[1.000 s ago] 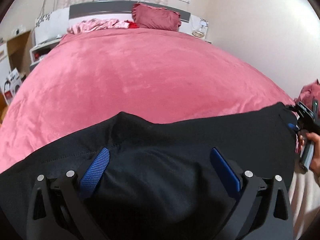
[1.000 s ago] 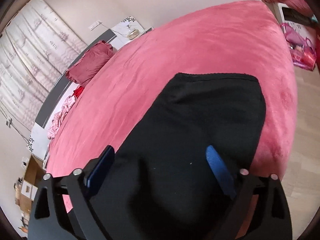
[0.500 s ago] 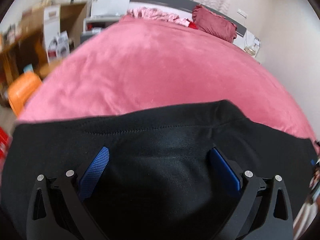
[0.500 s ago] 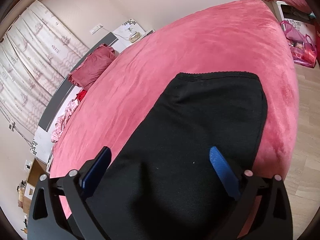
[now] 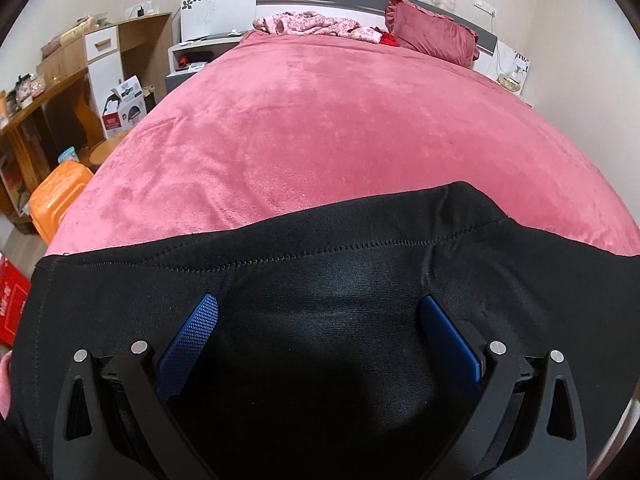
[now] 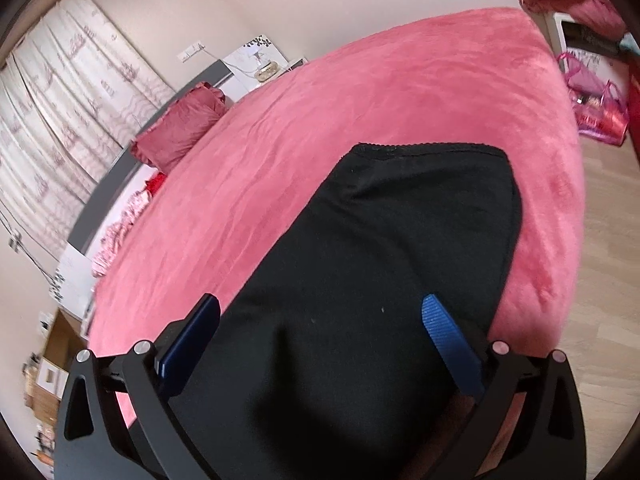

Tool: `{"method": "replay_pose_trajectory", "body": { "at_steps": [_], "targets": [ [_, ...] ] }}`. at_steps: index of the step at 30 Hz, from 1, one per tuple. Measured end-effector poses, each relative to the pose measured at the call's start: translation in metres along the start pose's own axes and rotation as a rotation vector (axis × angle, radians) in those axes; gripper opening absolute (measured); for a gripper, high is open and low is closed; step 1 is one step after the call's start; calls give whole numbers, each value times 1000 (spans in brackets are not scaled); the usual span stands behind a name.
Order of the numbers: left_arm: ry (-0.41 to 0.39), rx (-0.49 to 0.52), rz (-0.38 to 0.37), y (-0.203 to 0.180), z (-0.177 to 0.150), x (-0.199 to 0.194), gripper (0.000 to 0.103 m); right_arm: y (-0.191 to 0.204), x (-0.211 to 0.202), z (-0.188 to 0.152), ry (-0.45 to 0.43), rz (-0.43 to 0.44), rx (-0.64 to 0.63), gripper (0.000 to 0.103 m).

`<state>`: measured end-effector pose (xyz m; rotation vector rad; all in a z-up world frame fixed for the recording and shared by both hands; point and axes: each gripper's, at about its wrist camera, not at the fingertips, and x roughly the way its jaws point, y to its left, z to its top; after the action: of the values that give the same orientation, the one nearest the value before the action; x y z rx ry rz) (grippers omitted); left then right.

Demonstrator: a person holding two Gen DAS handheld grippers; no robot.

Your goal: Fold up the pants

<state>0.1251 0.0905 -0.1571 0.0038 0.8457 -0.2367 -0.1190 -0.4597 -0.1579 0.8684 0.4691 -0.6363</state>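
Black pants (image 5: 320, 280) lie flat along the near edge of a pink bed (image 5: 320, 120). In the left wrist view a stitched seam runs across them. My left gripper (image 5: 318, 312) hovers over the pants, open and empty, its blue pads spread wide. In the right wrist view the pants (image 6: 400, 240) stretch away to a lace-trimmed end near the bed's corner. My right gripper (image 6: 320, 312) is also open and empty above the cloth.
A dark pink pillow (image 5: 434, 32) and crumpled pink clothes (image 5: 316, 26) lie at the headboard. A wooden desk (image 5: 44, 92), boxes and an orange stool (image 5: 56, 200) stand left of the bed. Wooden floor (image 6: 600, 280) and pink bags (image 6: 596, 108) lie beyond the bed corner.
The left wrist view has swung leftward along the pants, bringing the desk and stool into sight; the other gripper left its view. The right gripper shifted slightly. Both stayed open.
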Motion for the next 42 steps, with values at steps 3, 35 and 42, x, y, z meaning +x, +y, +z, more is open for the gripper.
{"method": "replay_pose_trajectory", "body": {
  "at_steps": [3,35,42],
  "targets": [
    [0,0,0,0,0,0,100,0,3,1,13,-13,-6,101],
    [-61,-108,-147,20,-4,-15,100,-87,-10,10,-36,83,439,101],
    [-64,-113,-153,21,-5,-15,100,-94,-6,17,-36,112,468,101]
  ]
}}
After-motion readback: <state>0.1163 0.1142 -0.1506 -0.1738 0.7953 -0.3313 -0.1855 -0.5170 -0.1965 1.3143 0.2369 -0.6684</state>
